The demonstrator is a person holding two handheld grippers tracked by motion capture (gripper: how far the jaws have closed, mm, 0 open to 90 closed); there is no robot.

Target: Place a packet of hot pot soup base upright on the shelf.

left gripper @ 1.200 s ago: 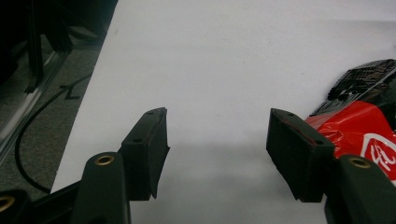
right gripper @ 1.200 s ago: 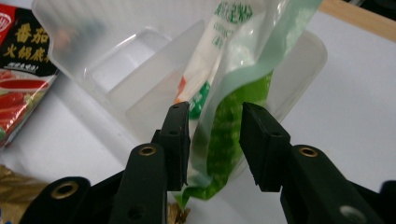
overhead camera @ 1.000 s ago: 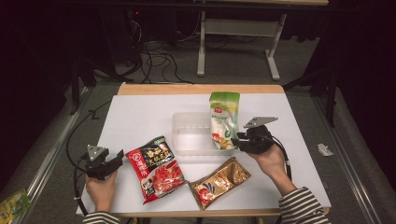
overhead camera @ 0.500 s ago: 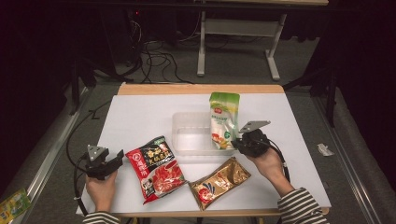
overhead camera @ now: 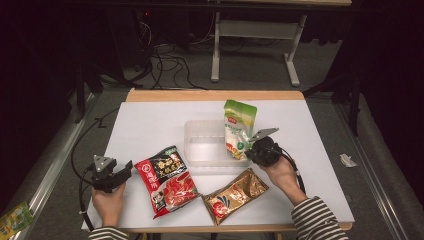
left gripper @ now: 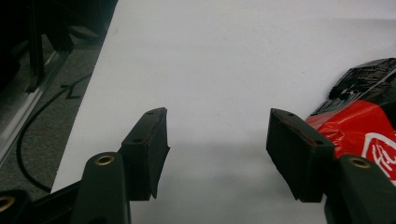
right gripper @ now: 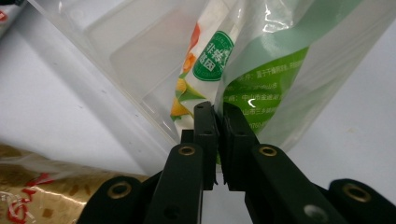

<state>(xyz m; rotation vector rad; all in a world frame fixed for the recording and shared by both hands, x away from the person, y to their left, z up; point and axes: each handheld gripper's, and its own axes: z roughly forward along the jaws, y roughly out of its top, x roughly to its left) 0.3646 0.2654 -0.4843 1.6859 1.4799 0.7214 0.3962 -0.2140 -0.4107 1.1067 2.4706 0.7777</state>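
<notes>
On table (overhead camera: 150, 120): three packets (overhead camera: 239, 129), one tray (overhead camera: 200, 142).

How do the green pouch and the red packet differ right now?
The green pouch is pinched at its bottom edge by the right gripper, whose jaws have just been closing; the red packet is untouched. The green pouch rests against the clear tub; the red packet lies flat on the table, beside the open left gripper. Both are printed food packs.
</notes>
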